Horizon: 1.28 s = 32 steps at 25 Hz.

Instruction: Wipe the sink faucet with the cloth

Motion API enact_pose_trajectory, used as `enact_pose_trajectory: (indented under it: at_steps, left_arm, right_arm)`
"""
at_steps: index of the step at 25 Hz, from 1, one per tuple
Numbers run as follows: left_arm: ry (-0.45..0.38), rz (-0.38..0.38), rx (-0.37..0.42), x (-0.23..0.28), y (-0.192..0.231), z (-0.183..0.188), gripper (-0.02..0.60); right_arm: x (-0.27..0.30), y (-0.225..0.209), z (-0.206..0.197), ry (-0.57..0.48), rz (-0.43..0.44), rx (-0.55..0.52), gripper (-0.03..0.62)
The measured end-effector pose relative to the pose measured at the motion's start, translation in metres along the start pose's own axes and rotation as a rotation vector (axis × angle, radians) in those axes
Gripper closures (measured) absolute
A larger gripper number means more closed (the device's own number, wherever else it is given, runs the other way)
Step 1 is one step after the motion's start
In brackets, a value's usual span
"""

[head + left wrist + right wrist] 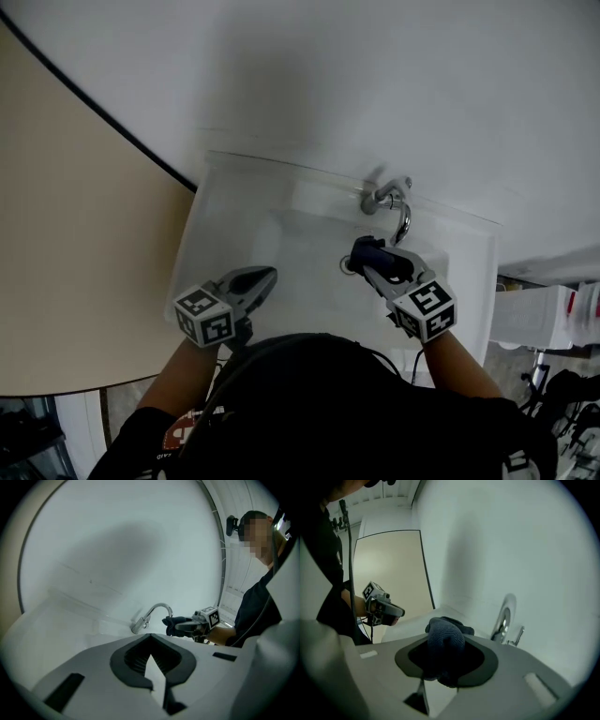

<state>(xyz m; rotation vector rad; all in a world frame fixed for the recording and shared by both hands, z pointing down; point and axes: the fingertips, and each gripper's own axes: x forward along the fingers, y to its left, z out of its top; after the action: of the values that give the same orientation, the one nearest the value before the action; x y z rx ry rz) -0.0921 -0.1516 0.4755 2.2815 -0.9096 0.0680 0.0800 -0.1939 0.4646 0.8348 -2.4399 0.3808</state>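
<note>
The chrome faucet [391,200] curves over the back of the white sink [234,217]. My right gripper [373,260] is shut on a dark blue cloth [368,251] bunched at its tips, just in front of the spout and a little below it, above the drain [348,266]. From the right gripper view the cloth [445,637] fills the jaws and the faucet [502,620] stands close on the right. My left gripper [257,279] hovers over the basin's left half, shut and holding nothing. The left gripper view shows the faucet [152,613] with the cloth [174,623] beside it.
A beige panel [75,234] edged by a dark line runs along the left of the sink. White wall rises behind the faucet. A white shelf unit [534,316] stands at the right below the sink's edge. The person's dark-clothed body [319,403] fills the bottom of the head view.
</note>
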Motion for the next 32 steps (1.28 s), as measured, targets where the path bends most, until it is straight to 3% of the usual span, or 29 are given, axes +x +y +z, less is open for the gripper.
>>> enact_pose_trajectory:
  at_steps: [3,7,10,18,23,26,29,32]
  left_arm:
    - [0.026,-0.072,0.025,-0.004,0.015,0.005,0.589]
    - [0.071,-0.187,0.055,-0.018,0.029,0.016,0.589]
    - [0.098,-0.230,0.075,-0.029,0.045,0.017,0.589]
    - [0.059,-0.219,-0.001,-0.025,0.049,0.001,0.589]
    - [0.051,-0.215,-0.008,-0.029,0.042,-0.003,0.589]
    - [0.035,-0.212,0.006,-0.034,0.043,-0.002,0.589]
    - [0.014,-0.212,0.012,-0.041,0.050,0.000,0.589]
    - [-0.001,-0.205,0.028,-0.051,0.059,0.001,0.589]
  right_arm:
    - [0.012,-0.007,0.018,0.037,-0.084,0.030,0.468]
    - [0.015,-0.039,0.015,0.137,-0.307,0.103,0.470]
    - [0.016,-0.043,0.010,0.199,-0.407,0.071,0.470]
    - [-0.005,-0.061,0.004,0.219,-0.442,0.078,0.480]
    - [-0.017,-0.069,0.002,0.253,-0.459,0.101,0.482]
    - [0.003,-0.045,0.003,0.378,-0.421,-0.064,0.477]
    - [0.052,-0.010,0.008,0.552,-0.318,-0.388,0.476]
    - [0.106,-0.010,0.000,0.756,-0.262,-0.646,0.474]
